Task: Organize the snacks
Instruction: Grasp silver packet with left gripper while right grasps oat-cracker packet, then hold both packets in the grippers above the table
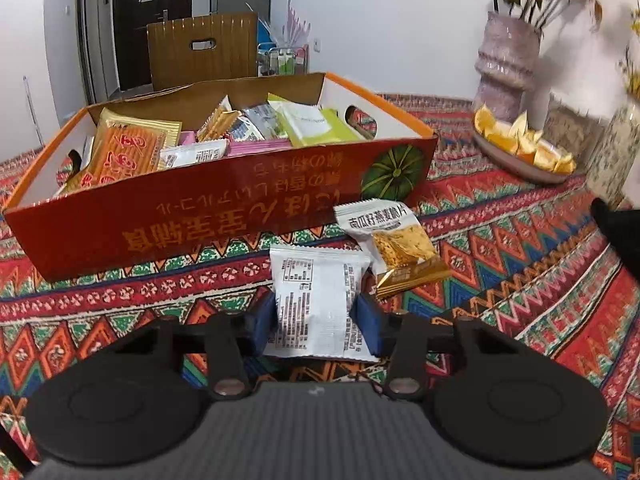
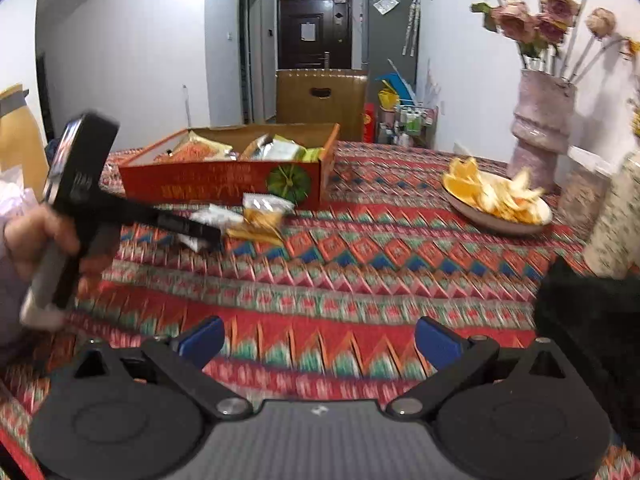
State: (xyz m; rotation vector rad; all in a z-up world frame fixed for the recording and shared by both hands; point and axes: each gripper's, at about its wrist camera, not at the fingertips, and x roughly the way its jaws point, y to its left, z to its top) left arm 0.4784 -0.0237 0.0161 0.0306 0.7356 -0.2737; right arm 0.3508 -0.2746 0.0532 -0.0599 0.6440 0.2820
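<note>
On the patterned tablecloth (image 1: 500,240), in front of the red snack box (image 1: 224,216), the left gripper (image 1: 318,316) pinches a white snack packet (image 1: 316,300) between its blue pads. A gold-trimmed packet (image 1: 396,248) lies just beside it. The right gripper (image 2: 320,340) is spread, holding nothing.

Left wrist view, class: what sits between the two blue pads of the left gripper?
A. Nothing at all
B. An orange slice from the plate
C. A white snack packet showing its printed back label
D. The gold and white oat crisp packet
C: the white snack packet lies between the left gripper pads, which press its sides, while the gold and white packet lies free beside it.
</note>
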